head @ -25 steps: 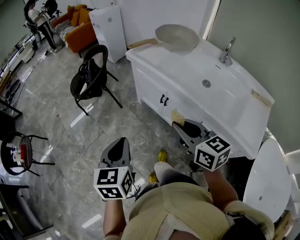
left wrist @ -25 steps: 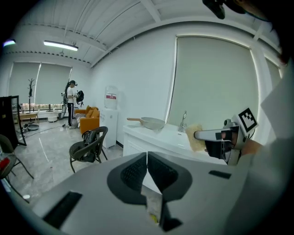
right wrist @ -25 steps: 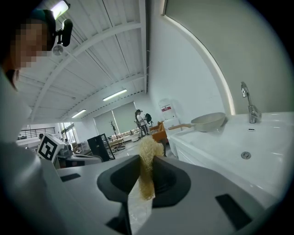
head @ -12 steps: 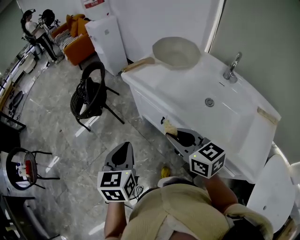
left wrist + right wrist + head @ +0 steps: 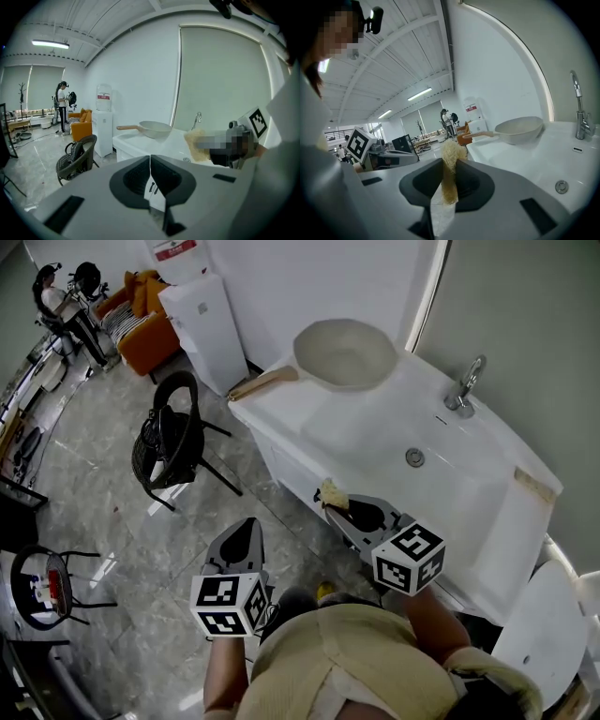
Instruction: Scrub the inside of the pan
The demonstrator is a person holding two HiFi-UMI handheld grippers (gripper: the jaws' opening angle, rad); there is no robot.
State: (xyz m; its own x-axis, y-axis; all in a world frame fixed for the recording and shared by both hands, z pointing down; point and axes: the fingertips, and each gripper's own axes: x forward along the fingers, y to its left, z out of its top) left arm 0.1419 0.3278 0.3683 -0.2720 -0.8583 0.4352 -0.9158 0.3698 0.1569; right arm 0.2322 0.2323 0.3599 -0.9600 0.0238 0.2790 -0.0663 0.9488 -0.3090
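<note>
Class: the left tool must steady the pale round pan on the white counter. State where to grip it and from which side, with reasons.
Grip the pale round pan by its straight wooden handle, near the free end. It is slim and juts level toward the white counter's left corner, so the left tool, now shut, should probably open and come from that floor side.

Pan on vanity top, far-left corner; faucet at back edge; chair on floor, left of vanity.

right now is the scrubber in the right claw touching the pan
Apart. Head view: right claw holds the scrubber in front of the countertop, whose bare surface separates it from the pan.
</note>
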